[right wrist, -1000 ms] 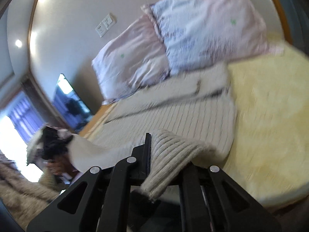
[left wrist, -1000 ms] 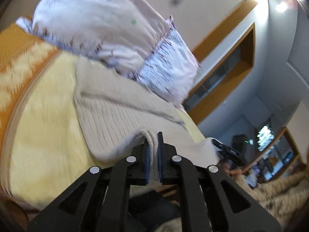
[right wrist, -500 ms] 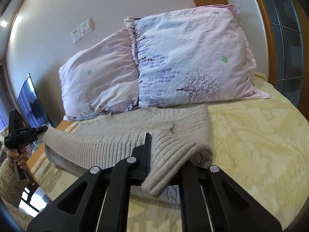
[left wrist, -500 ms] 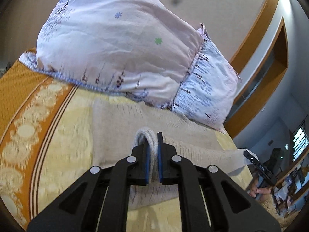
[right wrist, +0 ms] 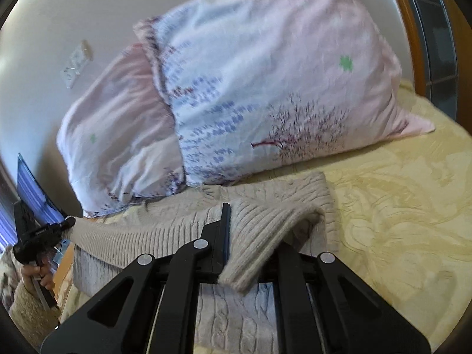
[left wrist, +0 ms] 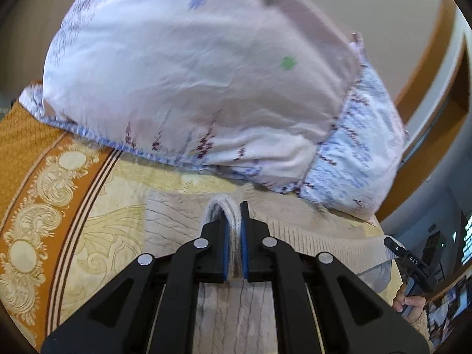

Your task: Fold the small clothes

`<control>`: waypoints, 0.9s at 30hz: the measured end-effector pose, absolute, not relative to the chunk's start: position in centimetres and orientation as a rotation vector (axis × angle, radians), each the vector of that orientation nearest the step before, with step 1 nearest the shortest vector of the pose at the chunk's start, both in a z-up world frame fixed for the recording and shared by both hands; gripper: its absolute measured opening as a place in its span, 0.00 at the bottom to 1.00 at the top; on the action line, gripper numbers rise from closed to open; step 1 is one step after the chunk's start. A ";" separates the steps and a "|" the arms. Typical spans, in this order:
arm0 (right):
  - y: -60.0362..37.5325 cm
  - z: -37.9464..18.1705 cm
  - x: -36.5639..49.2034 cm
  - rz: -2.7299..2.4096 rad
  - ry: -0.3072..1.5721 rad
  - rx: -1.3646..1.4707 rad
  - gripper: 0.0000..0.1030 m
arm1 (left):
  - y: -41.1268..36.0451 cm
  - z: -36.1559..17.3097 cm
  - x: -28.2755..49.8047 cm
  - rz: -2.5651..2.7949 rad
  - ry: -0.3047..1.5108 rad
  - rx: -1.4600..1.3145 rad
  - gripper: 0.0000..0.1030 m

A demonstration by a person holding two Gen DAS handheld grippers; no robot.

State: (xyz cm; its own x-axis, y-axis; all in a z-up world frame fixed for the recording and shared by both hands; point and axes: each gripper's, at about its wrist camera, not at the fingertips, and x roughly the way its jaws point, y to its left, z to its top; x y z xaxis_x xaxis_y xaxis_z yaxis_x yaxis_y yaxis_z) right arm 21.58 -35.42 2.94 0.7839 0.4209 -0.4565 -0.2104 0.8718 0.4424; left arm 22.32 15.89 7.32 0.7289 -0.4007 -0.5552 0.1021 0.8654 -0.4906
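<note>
Left hand-held gripper is pinching a folded edge of the beige cable-knit sweater between its blue pads. Right hand-held gripper is pinching the opposite ribbed edge of the sweater, which is draping over its right finger. The sweater is lying on the pale yellow patterned bedspread, its far edge just beside two pink and blue floral pillows. The doubled-over edge is stretching between the two grippers above the lower layer. An orange ornamented border is running along the bedspread's side.
</note>
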 end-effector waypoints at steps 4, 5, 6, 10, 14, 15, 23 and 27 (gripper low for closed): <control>-35.2 1.2 24.3 0.324 0.651 0.414 0.07 | 16.2 4.7 24.8 -0.271 0.782 -0.513 0.06; -35.2 0.9 24.9 0.317 0.667 0.422 0.07 | 16.4 4.0 25.5 -0.267 0.801 -0.531 0.06; -35.2 0.6 25.3 0.315 0.678 0.430 0.07 | 16.4 3.5 25.8 -0.265 0.811 -0.540 0.06; -35.2 0.1 27.0 0.300 0.727 0.468 0.12 | 16.4 2.3 27.1 -0.273 0.845 -0.586 0.07; -35.7 0.7 28.0 0.302 0.724 0.534 0.43 | 16.4 2.1 27.7 -0.280 0.859 -0.608 0.18; -35.9 1.3 27.9 0.283 0.697 0.537 0.56 | 16.4 2.4 27.8 -0.280 0.852 -0.612 0.31; -38.6 3.5 23.6 0.244 0.606 0.504 0.54 | 17.9 5.7 24.1 -0.294 0.751 -0.565 0.49; -40.2 2.5 21.5 0.213 0.641 0.479 0.44 | 18.4 5.7 21.1 -0.307 0.769 -0.511 0.49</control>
State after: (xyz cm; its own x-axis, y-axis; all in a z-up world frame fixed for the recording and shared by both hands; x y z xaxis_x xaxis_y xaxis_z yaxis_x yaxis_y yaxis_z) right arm 21.54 -40.15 2.50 0.7847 0.3347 -0.5217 -0.0450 0.8703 0.4905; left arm 21.14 18.41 5.74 0.6831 -0.4424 -0.5811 0.0790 0.8358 -0.5434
